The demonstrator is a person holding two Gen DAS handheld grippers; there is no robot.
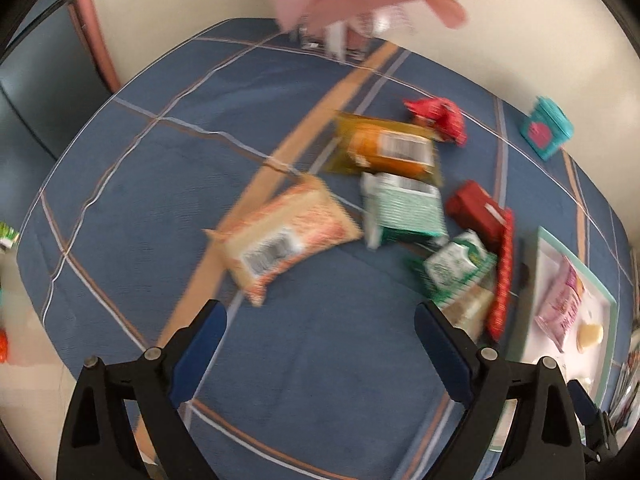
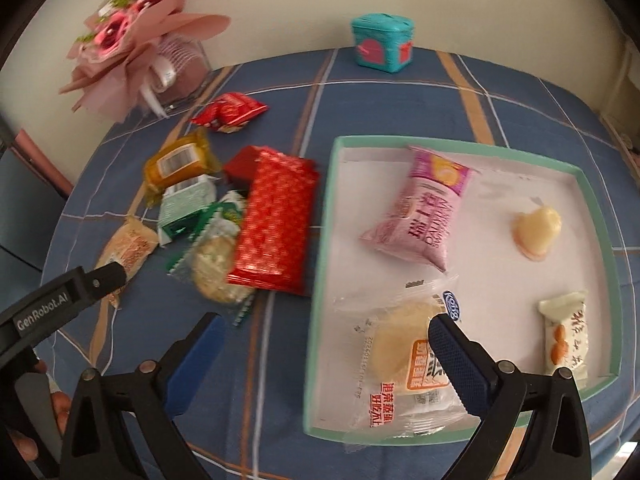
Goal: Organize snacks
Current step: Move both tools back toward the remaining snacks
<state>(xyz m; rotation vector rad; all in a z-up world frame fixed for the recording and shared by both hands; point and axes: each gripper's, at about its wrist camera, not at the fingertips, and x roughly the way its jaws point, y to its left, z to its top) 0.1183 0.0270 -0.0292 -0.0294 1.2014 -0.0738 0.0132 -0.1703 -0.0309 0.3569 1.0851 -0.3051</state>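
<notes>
1. Snacks in two camps — a loose heap on the blue plaid surface led by the red foil packet, and four already in the mint-rimmed tray, among them the pink pouch.
2. Right claw released, nothing gripped, one finger over the clear-wrapped cake.
3. Left claw spread wide too, empty, just short of the orange-patterned packet.
4. Risk, I'd say — slick wrappers overlap, so a pinch could drag a neighbour or slip.
</notes>
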